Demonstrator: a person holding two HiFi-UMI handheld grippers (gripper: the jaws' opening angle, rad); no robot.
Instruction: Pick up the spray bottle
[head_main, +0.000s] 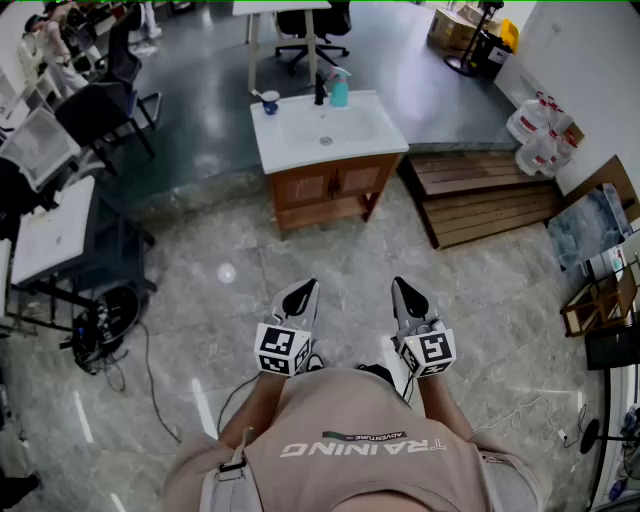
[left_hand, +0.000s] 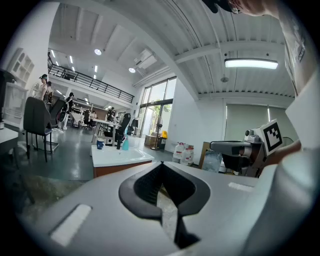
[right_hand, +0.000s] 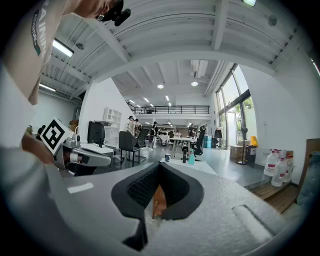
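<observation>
Left tongs (head_main: 308, 288) and right tongs (head_main: 401, 288) meet empty; far spray bottle (head_main: 339, 91) barely distinct.
</observation>
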